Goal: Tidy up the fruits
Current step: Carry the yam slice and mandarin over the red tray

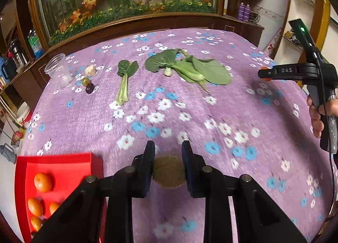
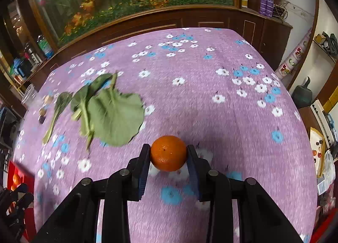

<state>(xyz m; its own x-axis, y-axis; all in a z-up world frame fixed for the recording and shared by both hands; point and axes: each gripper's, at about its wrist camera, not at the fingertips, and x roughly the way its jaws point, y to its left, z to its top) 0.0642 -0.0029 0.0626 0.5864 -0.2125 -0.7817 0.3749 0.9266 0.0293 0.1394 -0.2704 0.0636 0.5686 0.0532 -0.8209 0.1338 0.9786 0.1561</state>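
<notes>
My left gripper (image 1: 168, 148) is shut on a brown kiwi (image 1: 169, 171), held above the purple flowered cloth just right of the red tray (image 1: 63, 164). The tray holds several orange citrus fruits (image 1: 42, 182). My right gripper (image 2: 168, 151) is shut on an orange (image 2: 168, 153) above the cloth. It also shows in the left wrist view (image 1: 264, 73) at the right, with a bit of orange between its fingers. A green grape (image 1: 85, 81) and a dark grape (image 1: 89, 88) lie at the far left of the cloth.
Leafy greens lie on the far cloth: a small stalk (image 1: 124, 80) and a larger bunch (image 1: 190, 69). A clear plastic cup (image 1: 58, 69) lies on its side by a pale round piece (image 1: 90, 71). A wooden cabinet with a plant display stands behind the table.
</notes>
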